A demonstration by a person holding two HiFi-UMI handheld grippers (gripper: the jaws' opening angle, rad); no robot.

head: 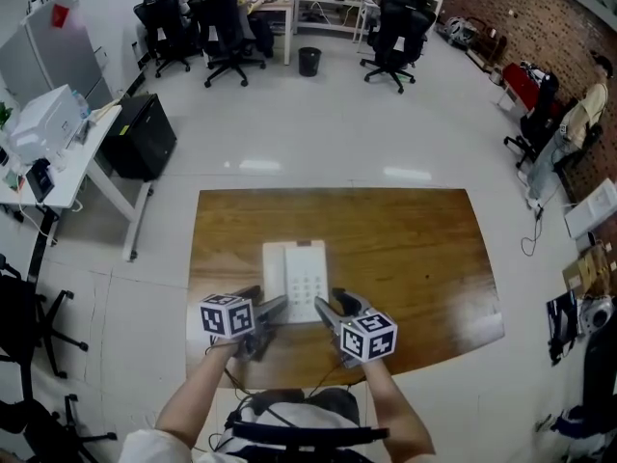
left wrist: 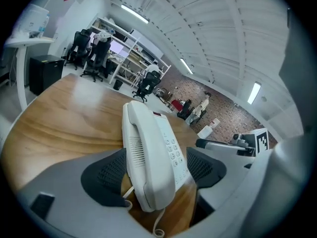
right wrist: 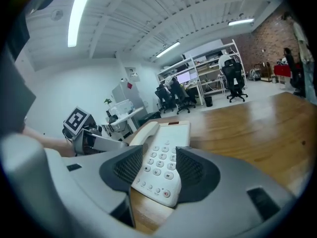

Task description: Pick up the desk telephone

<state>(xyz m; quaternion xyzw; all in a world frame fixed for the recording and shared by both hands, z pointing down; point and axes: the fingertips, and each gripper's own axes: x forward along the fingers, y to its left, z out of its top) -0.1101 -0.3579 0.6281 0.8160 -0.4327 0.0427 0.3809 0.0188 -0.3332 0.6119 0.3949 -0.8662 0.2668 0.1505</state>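
A white desk telephone (head: 297,276) lies flat on the brown wooden table (head: 415,249), handset on its left side and keypad on the right. My left gripper (head: 273,309) is at the phone's near left corner, and its jaws stand apart. In the left gripper view the handset end (left wrist: 148,152) lies between the dark pads (left wrist: 105,176), and the right pad is clear of it. My right gripper (head: 326,310) is at the near right corner. In the right gripper view the keypad corner (right wrist: 166,148) sits between its spread pads (right wrist: 194,170). A thin cord (left wrist: 159,227) trails off the phone's near end.
The table's near edge (head: 289,382) lies just behind both grippers, in front of the person. A white side desk with a printer (head: 43,123) and a black cabinet (head: 140,135) stand far left. Office chairs (head: 395,27) and a black bin (head: 308,61) are beyond the table.
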